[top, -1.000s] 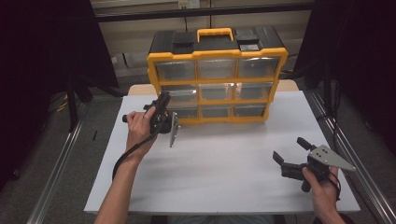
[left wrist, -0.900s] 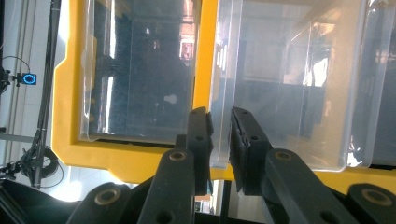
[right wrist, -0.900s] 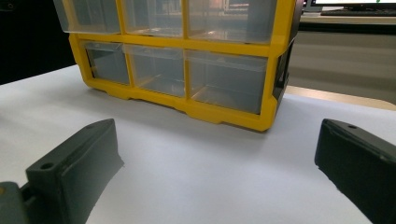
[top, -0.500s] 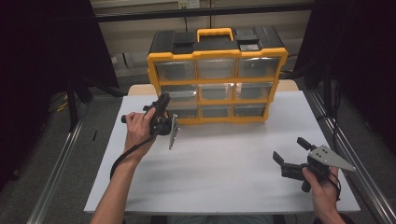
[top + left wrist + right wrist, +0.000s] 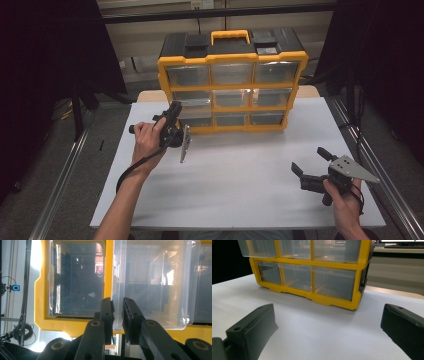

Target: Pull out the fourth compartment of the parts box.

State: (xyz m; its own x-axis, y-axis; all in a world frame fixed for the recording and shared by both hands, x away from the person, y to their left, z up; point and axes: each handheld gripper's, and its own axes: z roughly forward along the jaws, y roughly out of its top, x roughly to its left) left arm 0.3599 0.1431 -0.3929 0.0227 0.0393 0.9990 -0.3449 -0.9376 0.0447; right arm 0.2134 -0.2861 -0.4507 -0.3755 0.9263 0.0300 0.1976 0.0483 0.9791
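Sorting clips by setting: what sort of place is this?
Likely a lab recording station: a white table holding one yellow drawer organizer, black curtains at both sides, metal rails.

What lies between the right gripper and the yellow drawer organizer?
Bare white tabletop between the right gripper and the organizer, in the right gripper view.

High view overhead, gripper views near, sharing organizer [image 5: 231, 82]

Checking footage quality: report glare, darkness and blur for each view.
High view: dark surroundings, evenly lit white table. Left gripper view: bright glare at the left edge, reflections on the clear drawer pinched by the left gripper. Right gripper view: the near jaws look soft, the organizer sharp.
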